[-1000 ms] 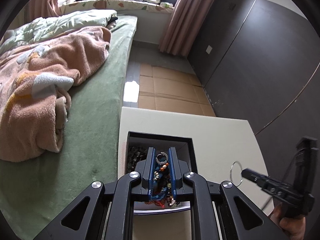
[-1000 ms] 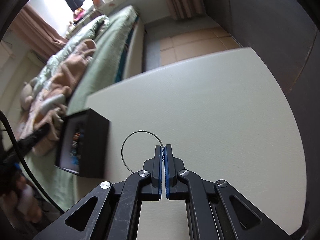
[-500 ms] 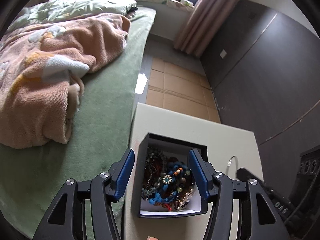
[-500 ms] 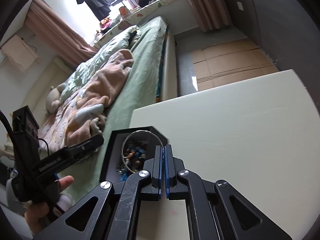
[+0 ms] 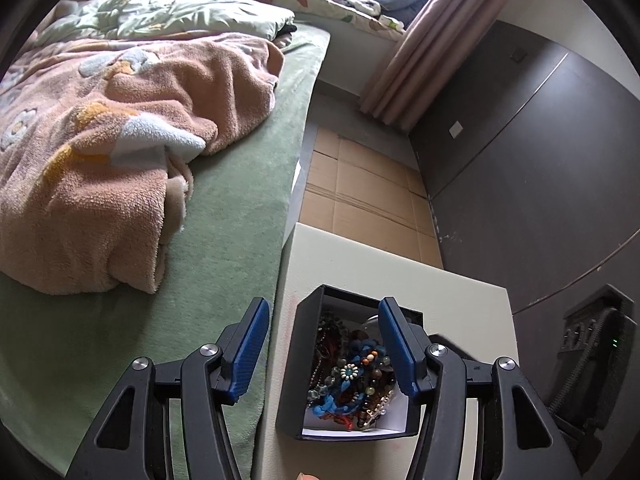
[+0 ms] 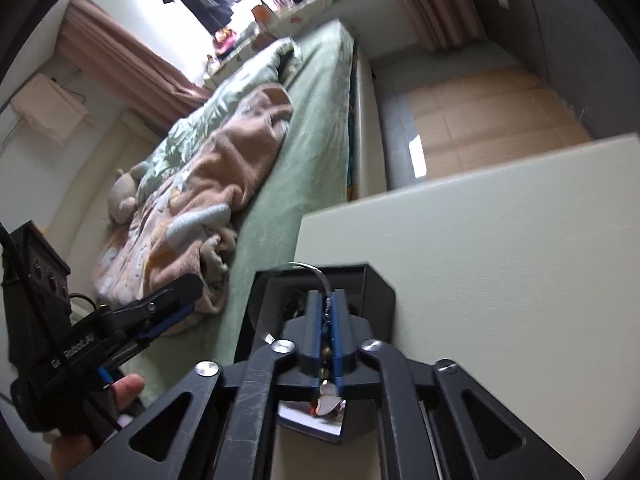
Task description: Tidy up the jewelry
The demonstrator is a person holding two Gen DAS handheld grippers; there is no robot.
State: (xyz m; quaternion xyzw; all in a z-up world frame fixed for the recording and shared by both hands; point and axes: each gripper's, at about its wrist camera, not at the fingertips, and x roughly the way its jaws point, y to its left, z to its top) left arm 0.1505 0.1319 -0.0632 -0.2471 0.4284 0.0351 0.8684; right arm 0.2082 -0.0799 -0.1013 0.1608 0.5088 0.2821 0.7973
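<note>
— Black box (image 5: 289, 364), lower centre of the left wrist view: what's in it?

— Tangled beaded jewelry (image 5: 350, 380), blue, orange and dark beads, lying on the white lining. It stands on the pale table (image 5: 460, 300), close to the edge by the green bed (image 5: 224, 216).

— And the left gripper (image 5: 322, 346)?

— Blue pads spread wide apart, holding nothing, one on either side of the box in the frame.

— The right gripper (image 6: 326, 300)?

— Lower centre of its own view, over the box (image 6: 380, 292). Jaws pressed together on a thin wire hoop (image 6: 320, 274), which arcs up over the box's far rim. Blur hides how low it sits
</note>
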